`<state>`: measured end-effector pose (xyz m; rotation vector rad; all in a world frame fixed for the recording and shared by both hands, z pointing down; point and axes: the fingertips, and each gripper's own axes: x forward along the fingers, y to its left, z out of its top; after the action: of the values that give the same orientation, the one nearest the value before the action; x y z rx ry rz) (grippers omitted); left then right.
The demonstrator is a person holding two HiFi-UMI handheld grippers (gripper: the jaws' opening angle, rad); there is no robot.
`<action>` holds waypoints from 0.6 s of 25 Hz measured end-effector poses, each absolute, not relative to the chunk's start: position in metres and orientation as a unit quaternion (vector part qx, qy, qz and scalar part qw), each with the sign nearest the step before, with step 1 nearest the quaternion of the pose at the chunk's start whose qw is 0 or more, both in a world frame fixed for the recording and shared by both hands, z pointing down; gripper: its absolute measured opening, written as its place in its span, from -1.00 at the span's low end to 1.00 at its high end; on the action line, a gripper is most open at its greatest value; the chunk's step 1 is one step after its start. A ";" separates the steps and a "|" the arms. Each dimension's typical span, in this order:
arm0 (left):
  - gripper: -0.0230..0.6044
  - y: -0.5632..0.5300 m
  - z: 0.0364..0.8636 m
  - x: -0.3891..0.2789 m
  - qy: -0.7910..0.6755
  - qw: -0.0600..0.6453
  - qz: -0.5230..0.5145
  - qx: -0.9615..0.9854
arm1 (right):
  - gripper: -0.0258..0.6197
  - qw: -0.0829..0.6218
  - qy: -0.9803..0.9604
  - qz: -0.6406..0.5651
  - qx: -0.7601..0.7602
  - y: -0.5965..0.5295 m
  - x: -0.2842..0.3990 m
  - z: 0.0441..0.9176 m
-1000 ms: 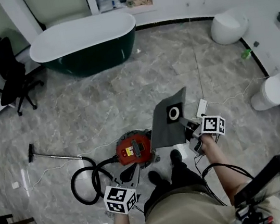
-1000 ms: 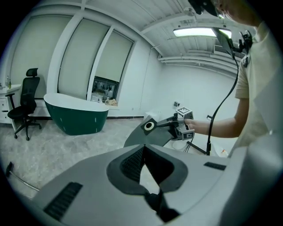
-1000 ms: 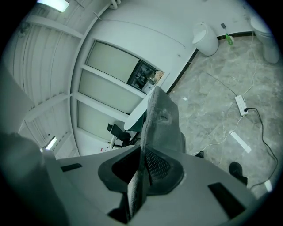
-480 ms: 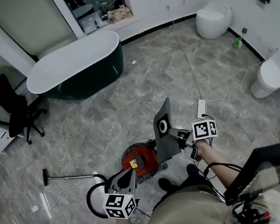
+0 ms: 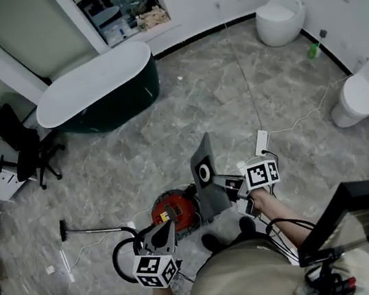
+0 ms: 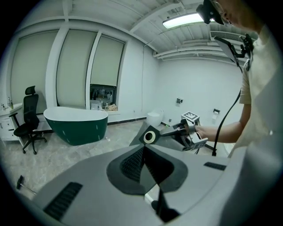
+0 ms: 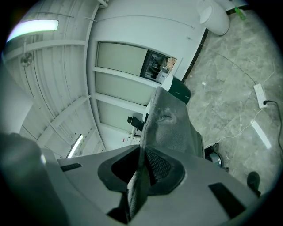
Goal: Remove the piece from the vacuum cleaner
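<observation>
My right gripper (image 5: 226, 180) is shut on a grey dust bag (image 5: 204, 173) with a white ring collar and holds it up in the air, clear of the red vacuum cleaner (image 5: 175, 209) on the floor below. In the right gripper view the bag's edge (image 7: 167, 120) is pinched between the pads (image 7: 140, 170). My left gripper (image 5: 163, 230) hangs over the cleaner's near side, its jaws (image 6: 143, 165) shut with nothing between them. From the left gripper view the bag (image 6: 148, 136) and the right gripper (image 6: 177, 130) show ahead.
A black hose (image 5: 122, 259) and a wand with floor nozzle (image 5: 64, 230) lie left of the cleaner. A white power strip (image 5: 261, 142) and cable lie on the marble floor. Further off stand a green bathtub (image 5: 95, 88), an office chair (image 5: 21, 145) and two toilets (image 5: 279, 20) (image 5: 364, 97).
Both grippers have risen. The right one has carried the bag up and slightly left, away from the cleaner. The left gripper has come forward over the cleaner. The head view has shifted.
</observation>
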<state>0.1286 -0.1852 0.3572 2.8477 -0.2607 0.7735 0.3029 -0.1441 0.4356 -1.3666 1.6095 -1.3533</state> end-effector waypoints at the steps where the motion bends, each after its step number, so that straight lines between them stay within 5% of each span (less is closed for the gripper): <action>1: -0.91 -0.177 0.354 0.137 -0.090 0.089 0.259 0.957 | -0.82 0.310 0.614 -0.515 -0.512 -0.138 0.305 0.433; 15: -0.91 -0.109 0.368 0.142 -0.129 0.120 0.285 0.942 | -0.82 0.276 0.649 -0.531 -0.469 -0.086 0.311 0.432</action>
<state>0.1422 -0.1086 0.3684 2.7536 -0.3775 0.8338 0.3112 -0.0864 0.4316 -1.2613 1.7452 -1.4262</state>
